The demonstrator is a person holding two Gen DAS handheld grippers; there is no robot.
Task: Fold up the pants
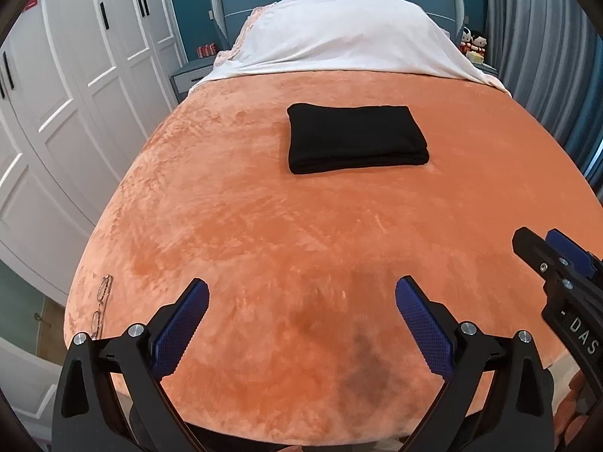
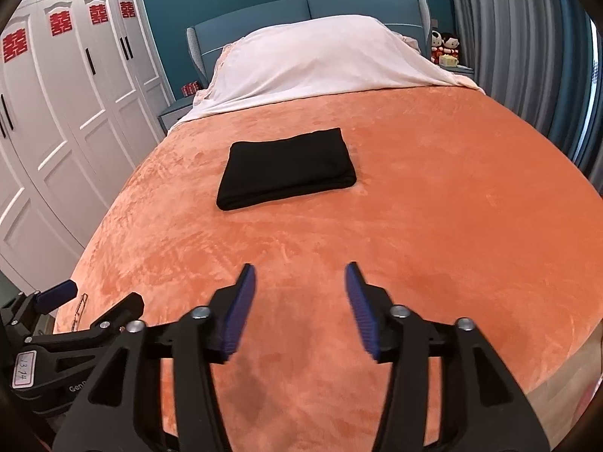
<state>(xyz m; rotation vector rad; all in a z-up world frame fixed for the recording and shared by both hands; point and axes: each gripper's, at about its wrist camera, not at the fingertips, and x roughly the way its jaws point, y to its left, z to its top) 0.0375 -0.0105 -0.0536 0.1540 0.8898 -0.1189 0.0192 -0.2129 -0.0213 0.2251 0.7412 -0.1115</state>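
The black pants lie folded into a flat rectangle in the middle of the orange bed cover; the right wrist view shows the same pants well ahead of both grippers. My left gripper hovers over the near part of the bed, open wide, nothing between its blue pads. My right gripper stands beside it, open and holding nothing. Each gripper shows at the edge of the other's view: the right gripper at far right, the left gripper at lower left.
A pair of glasses lies near the bed's left front edge. A white-covered pillow pile sits at the headboard. White wardrobes line the left side, grey curtains the right. Two dolls stand on the far nightstand.
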